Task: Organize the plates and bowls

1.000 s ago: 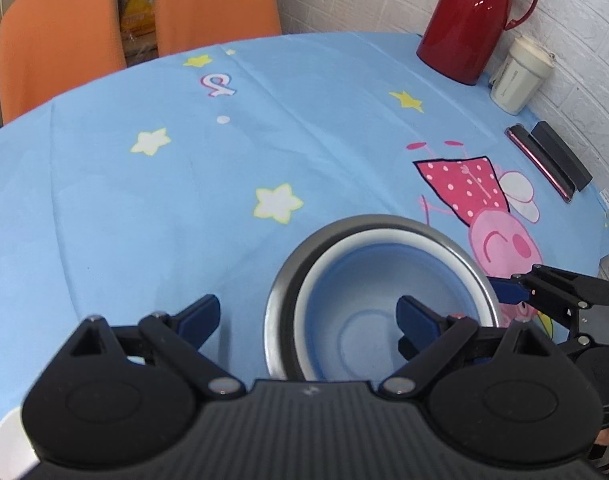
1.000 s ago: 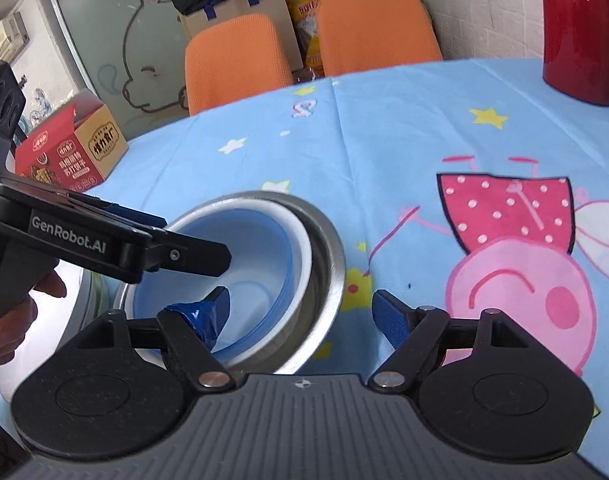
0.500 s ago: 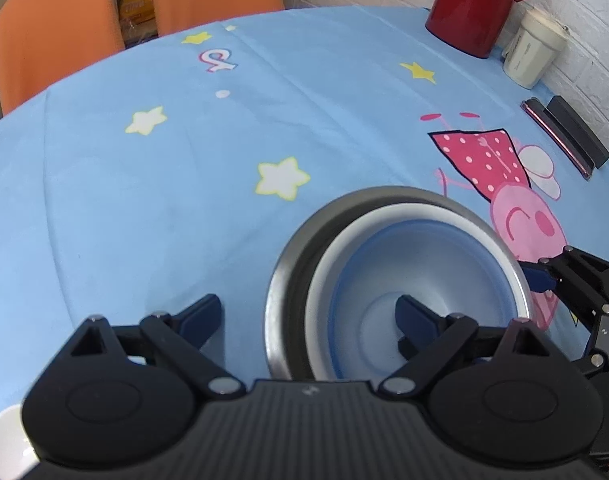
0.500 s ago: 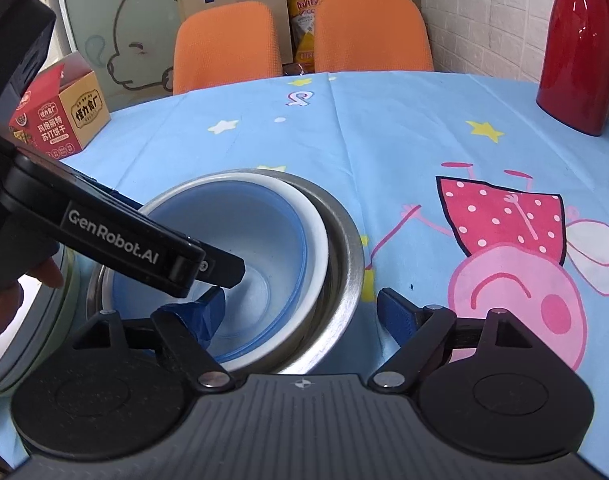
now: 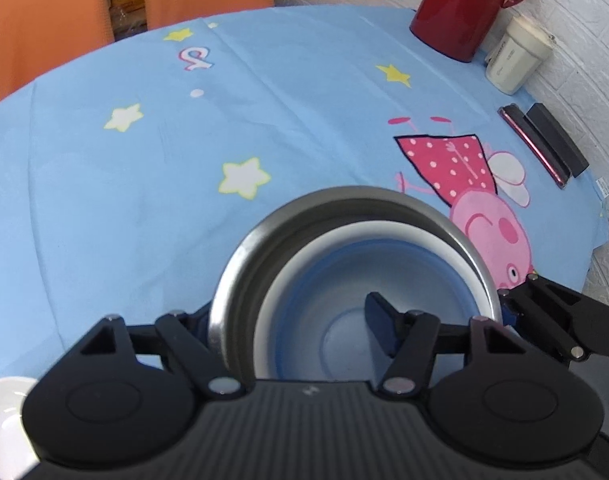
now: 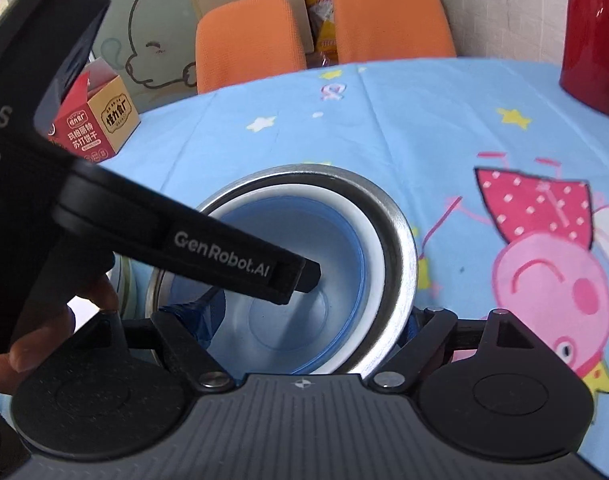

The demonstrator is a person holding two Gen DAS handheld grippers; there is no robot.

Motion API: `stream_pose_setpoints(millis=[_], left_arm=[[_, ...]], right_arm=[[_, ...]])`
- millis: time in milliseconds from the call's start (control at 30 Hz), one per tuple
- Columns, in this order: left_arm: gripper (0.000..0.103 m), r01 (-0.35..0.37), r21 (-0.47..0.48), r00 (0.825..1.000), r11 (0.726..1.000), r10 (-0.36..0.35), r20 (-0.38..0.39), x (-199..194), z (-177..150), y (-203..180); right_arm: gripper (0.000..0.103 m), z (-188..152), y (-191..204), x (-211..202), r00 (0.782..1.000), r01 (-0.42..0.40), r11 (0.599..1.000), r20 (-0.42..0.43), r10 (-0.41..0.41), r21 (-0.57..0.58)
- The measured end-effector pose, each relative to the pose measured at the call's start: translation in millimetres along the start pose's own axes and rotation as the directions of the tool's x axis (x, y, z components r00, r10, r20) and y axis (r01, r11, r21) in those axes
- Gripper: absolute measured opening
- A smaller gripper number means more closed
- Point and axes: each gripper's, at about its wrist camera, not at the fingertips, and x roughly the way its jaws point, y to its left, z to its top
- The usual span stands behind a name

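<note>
Both grippers are holding one nested stack over the light blue cartoon-printed tablecloth (image 5: 144,200): a round stainless steel bowl (image 5: 272,240) on the outside, a white bowl (image 5: 368,236) inside it, and a pale blue plastic bowl (image 5: 344,280) innermost. The left gripper (image 5: 288,320) is straddling the near-left rim, with one finger inside the blue bowl and the other outside the steel wall, so it appears to be gripping the wall of the stack. The right gripper (image 6: 312,320) is doing the same on its own side, with its fingers standing on either side of the rim. I judge that the step in hand is carrying or positioning the finished stack, and the next move is probably calling for both grippers to go together and keep the stack level, so that the inner bowls are not sliding. Whether the stack is resting on the table or lifted, I cannot tell, because its underside is hidden. The outer fingers are mostly covered by the steel rim, so real contact is hard to confirm. A white dish (image 5: 4,420) is cut off at the lower left corner of the left view, and another rim behind the person's hand in the right view is too hidden to name
</note>
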Motion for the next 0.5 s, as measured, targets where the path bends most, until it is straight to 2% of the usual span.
stream_pose_setpoints(millis=[100, 233, 367, 500], left_arm=[[0.064, -0.015, 0.014, 0.999, 1.0, 0.014, 0.046, -23.4, 1.0, -7.2], [0.064, -0.051, -0.012, 0.995, 0.999, 0.052, 0.082, -60.7, -6.5, 3.1], [0.064, -0.134, -0.051, 0.986, 0.99, 0.138, 0.097, -97.3, -28.0, 25.9], [0.064, -0.215, -0.108, 0.969, 0.971, 0.226, 0.097, -122.8, -56.5, 53.7]], right_arm=[[0.072, 5.9, 6.7, -16.4, 0.999, 0.015, 1.0, 0.037, -0.015, -0.018], [0.072, 12.3, 27.5, -32.4, 0.997, -0.013, 0.998, 0.078, 0.018, -0.06], [0.073, 13.3, 61.6, -35.2, 0.99, -0.094, 0.99, 0.095, 0.104, -0.109], [0.073, 10.0, 99.1, -26.1, 0.977, -0.187, 0.971, 0.072, 0.199, -0.15]])
